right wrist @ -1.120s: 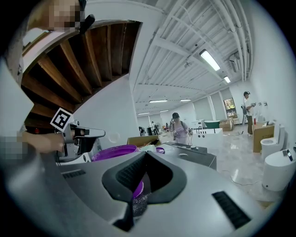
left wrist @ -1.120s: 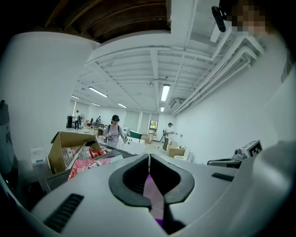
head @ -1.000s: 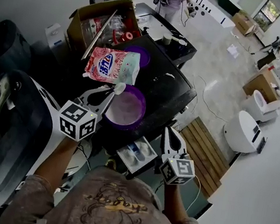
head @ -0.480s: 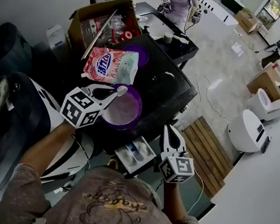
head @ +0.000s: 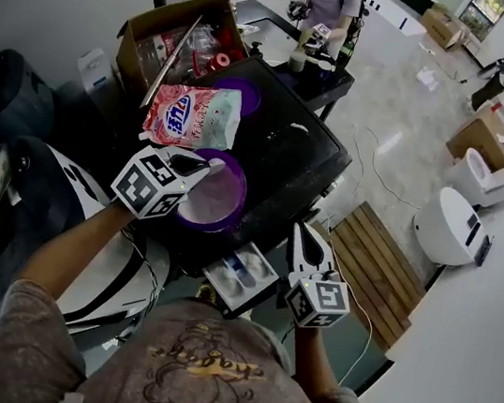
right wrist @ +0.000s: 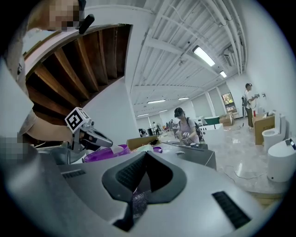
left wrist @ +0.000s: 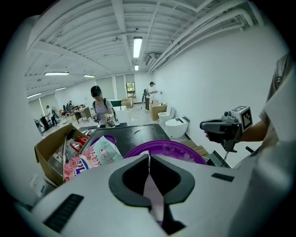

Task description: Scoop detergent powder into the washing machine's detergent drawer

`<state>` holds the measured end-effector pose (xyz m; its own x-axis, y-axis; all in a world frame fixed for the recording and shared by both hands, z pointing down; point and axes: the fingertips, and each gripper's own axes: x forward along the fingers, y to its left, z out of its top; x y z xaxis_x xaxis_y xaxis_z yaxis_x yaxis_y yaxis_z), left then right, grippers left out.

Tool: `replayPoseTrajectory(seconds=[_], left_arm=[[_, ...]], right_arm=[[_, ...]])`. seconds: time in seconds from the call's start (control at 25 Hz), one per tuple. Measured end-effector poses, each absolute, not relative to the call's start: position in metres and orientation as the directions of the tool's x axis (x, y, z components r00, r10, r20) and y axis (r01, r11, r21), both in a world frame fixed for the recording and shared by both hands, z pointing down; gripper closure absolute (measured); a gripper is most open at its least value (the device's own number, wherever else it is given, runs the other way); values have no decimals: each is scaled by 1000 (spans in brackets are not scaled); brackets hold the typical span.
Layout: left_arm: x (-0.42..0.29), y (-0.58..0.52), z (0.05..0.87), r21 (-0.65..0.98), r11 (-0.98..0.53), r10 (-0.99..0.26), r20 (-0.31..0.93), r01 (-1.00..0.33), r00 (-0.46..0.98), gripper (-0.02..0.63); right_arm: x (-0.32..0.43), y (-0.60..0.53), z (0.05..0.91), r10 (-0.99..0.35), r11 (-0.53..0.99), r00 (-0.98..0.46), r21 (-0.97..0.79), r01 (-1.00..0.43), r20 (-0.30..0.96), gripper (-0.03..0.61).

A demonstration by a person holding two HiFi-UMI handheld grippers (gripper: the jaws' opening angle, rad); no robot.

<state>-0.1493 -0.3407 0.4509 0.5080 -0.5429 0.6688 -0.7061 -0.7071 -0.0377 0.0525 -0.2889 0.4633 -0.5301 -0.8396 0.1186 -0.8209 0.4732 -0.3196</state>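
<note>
The left gripper [head: 202, 167] is clenched on the thin handle of a white scoop [head: 216, 164]. Its own view shows the two pads pressed together with the pale handle strip caught between them. The scoop's head sits over the near left rim of a purple bowl [head: 242, 190], which stands near the front edge of the washing machine's black top [head: 286, 163] and looks pale inside.

Just behind the bowl, a pink and blue detergent bag [head: 193, 115] lies flat towards the top's back left corner. A smaller purple dish [head: 242, 95] lies beside the bag's right side. An open cardboard box [head: 169, 36] full of items stands off the back left corner.

The detergent drawer [head: 240, 277] is pulled out below the front edge of the top, right of centre. Its compartments are exposed and there is a blue part inside.

The right gripper [head: 302, 235] hangs just to the right of the drawer, apart from it and level with the front right corner. Its jaws are closed together on nothing
</note>
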Motion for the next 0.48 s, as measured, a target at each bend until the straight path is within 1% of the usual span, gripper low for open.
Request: replayPoseTrajectory(seconds=[0.48], left_arm=[[-125,-336,468,-17,-801,-373,795,-598,478,589]], right_arm=[[70,-282,472,-850,448,-511,-336,-828,125,575]])
